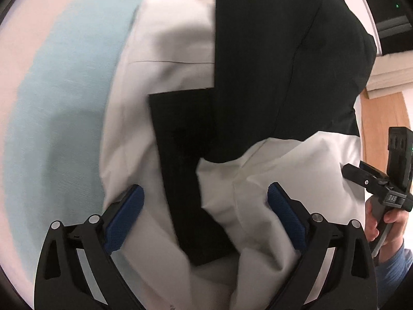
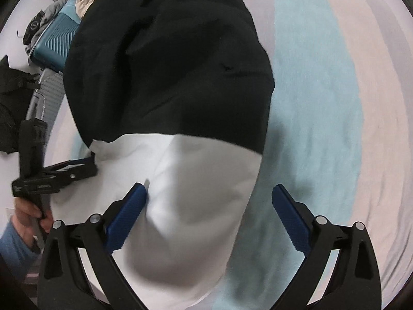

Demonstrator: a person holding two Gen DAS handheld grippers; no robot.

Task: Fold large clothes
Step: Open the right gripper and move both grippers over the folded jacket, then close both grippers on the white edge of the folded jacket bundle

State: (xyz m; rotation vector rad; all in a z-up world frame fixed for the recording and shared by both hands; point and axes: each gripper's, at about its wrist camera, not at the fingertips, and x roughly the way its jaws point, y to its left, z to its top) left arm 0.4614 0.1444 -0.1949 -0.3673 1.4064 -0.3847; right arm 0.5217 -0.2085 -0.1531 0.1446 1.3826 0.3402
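Observation:
A large black-and-white garment [image 1: 232, 103] lies on the striped bed cover [image 1: 64, 77]. In the left wrist view my left gripper [image 1: 205, 206] is open, its blue pads either side of white cloth and a black strip [image 1: 180, 180]. The right gripper [image 1: 382, 188] shows at the right edge, held by a hand. In the right wrist view my right gripper [image 2: 209, 206] is open over the garment's white part [image 2: 185, 206], below its black part [image 2: 167, 64]. The left gripper [image 2: 51, 175] shows at the left edge of that view.
The bed cover [image 2: 322, 103] has pale blue and pink stripes. A teal suitcase [image 2: 56, 41] and a grey one [image 2: 46, 95] stand at the far left with dark clothing. A wooden floor [image 1: 382, 124] and a dark device [image 1: 387, 7] lie at the right.

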